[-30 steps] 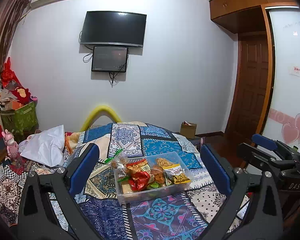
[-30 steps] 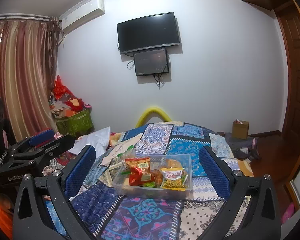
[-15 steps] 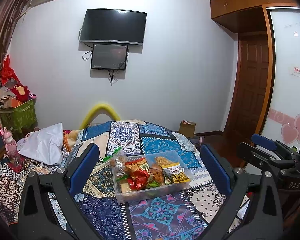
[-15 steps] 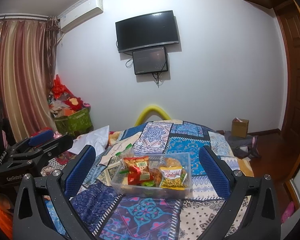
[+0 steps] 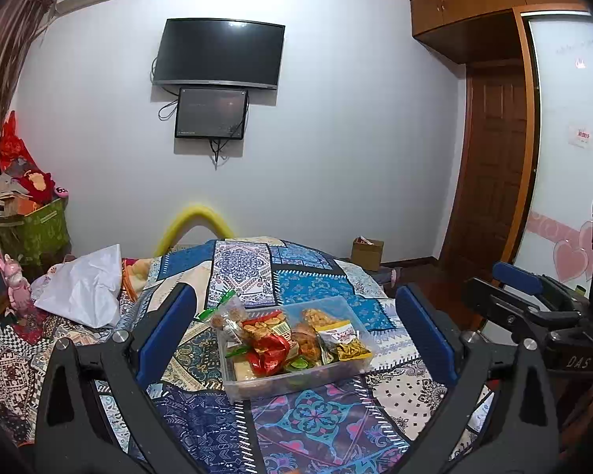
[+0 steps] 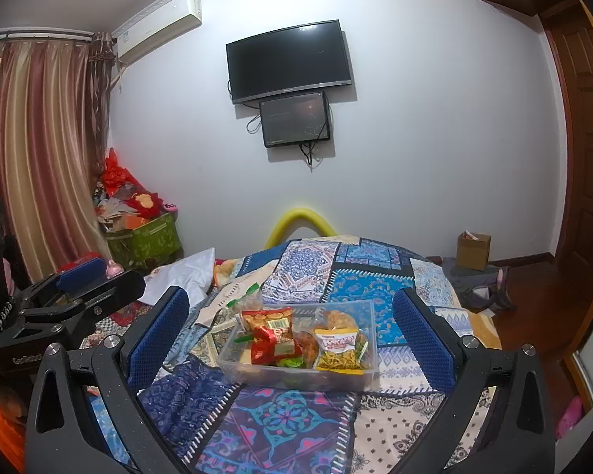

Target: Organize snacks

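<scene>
A bed covered by a blue patchwork patterned quilt [image 5: 312, 426] fills the lower view, its near edge cut off behind the gripper frames. On it sits a clear rectangular plastic container [image 6: 296, 371] heaped with snack packets, its lowest contents hard to make out. The left gripper [image 5: 296, 331] and right gripper [image 6: 292, 328] hang spread wide, grasping nothing. A green-topped nut bag [image 5: 225, 310] leans against the container's outside.

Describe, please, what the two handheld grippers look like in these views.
Both match: the left gripper and right gripper have matte black angular frames with triangular cut-outs and silver screws. Their fingers carry textured blue pads. White lettering marks each body. No cables or sleeves are visible.
</scene>
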`<state>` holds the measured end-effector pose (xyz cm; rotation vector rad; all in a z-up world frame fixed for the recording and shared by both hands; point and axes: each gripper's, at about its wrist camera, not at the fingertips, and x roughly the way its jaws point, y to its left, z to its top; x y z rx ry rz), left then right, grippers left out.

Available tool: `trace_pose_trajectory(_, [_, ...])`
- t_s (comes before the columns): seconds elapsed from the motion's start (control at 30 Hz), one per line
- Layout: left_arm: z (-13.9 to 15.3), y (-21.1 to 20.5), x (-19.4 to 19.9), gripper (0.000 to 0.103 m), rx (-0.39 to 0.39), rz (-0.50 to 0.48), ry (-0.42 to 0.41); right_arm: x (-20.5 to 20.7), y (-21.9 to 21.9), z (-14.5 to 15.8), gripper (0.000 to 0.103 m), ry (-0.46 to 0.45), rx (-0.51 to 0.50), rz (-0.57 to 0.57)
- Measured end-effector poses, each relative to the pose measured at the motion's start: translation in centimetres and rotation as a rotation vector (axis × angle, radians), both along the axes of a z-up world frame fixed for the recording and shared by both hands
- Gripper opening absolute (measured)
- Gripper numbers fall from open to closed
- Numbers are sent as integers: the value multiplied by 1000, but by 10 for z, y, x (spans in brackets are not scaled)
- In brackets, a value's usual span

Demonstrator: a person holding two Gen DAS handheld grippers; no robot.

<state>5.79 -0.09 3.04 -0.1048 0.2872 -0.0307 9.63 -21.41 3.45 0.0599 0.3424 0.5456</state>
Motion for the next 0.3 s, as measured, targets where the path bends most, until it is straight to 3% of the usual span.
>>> trace_pose_trajectory(0.3, [0, -1, 0, 102, -3, -16, 2, 0, -1, 0, 103, 1, 0, -1])
